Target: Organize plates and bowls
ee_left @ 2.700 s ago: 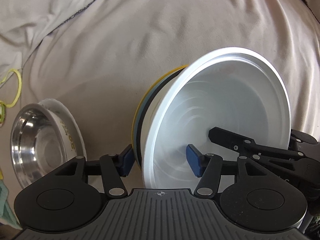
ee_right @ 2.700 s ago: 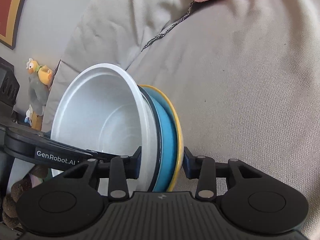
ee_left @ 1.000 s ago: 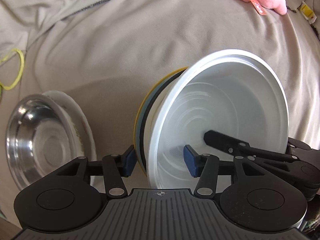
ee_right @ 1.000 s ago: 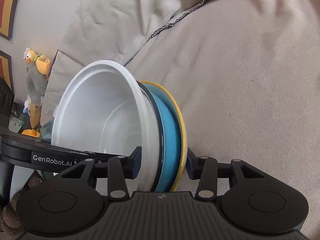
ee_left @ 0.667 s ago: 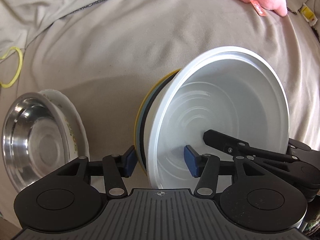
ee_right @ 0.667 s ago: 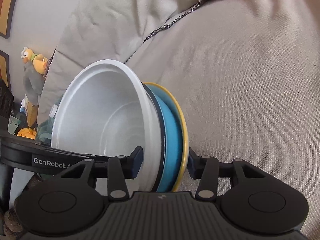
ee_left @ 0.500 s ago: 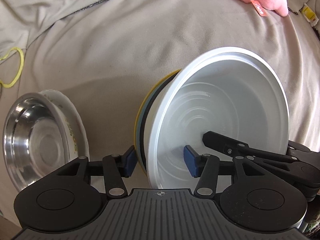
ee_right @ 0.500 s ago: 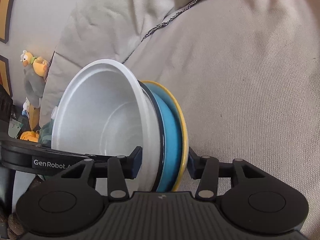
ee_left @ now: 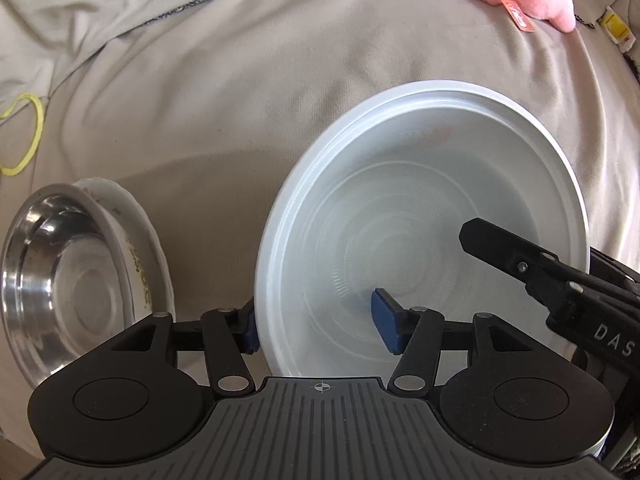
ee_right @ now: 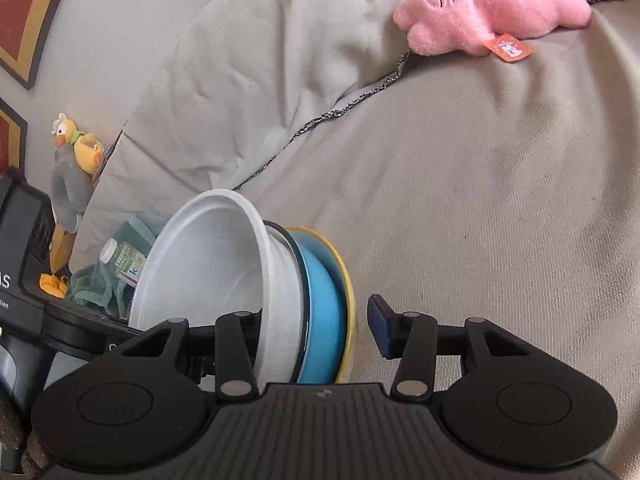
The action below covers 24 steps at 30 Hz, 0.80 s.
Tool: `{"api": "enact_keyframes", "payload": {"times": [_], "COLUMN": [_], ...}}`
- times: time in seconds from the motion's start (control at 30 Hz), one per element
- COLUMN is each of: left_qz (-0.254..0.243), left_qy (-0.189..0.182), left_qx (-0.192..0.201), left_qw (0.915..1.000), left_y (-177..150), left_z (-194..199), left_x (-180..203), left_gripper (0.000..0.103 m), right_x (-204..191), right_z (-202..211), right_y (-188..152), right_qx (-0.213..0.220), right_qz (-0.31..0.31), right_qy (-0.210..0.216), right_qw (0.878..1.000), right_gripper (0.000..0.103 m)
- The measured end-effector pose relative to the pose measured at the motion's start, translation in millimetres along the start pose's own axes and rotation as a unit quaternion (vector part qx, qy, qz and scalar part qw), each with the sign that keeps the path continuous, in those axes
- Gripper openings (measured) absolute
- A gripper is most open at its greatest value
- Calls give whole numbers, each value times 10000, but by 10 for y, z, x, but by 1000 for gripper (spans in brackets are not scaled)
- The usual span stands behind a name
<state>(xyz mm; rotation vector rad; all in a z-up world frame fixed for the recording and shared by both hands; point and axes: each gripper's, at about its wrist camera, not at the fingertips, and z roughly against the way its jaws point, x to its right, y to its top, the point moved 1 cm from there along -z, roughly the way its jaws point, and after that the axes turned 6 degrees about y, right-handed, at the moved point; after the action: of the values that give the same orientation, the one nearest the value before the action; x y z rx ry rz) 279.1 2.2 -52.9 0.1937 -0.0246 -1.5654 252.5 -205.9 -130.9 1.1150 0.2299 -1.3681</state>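
White plastic bowl (ee_left: 424,224) nested on blue and yellow plates (ee_right: 324,304), stack on edge over the grey fabric; left gripper (ee_left: 316,322) spread wide astride its rim, no pinch; right gripper (ee_right: 316,326) spread too, pads clear. Risk: unclamped stack topples or slides apart. Steel bowl (ee_left: 52,288) close left; open cloth ahead.

**Two wrist cameras, one stack of dishes**

Each camera sits low behind its own fingers, close over the beige cover (ee_left: 248,128). The left view faces right into the white bowl (ee_left: 420,232); the right view faces left across it (ee_right: 208,276). Both show the far pink plush toy (ee_right: 492,8).
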Motion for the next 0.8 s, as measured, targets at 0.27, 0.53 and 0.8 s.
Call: {"api": "enact_keyframes", "payload": {"times": [0.27,0.53,0.8], "left_qz": [-70,97,159], "left_qy": [-52,-188,-47], "left_qx": [-46,-234,-239], "left_qw": [10000,9995,9996], "left_y": [10,35,81], "left_z": [-3,36,-15], "left_x": [-8,-102,-58], "left_gripper": [58,44,51], "right_x": [44,58,7], "right_z": [-135,-271,-319], "right_y": [-17,-83,-103], "right_qx": [-370,-648,-674], "right_qz": [-183,-305,-261], "right_qy": [175,97,30], "right_qw": [9990,9974,9974], "right_gripper": [47,44,50]}}
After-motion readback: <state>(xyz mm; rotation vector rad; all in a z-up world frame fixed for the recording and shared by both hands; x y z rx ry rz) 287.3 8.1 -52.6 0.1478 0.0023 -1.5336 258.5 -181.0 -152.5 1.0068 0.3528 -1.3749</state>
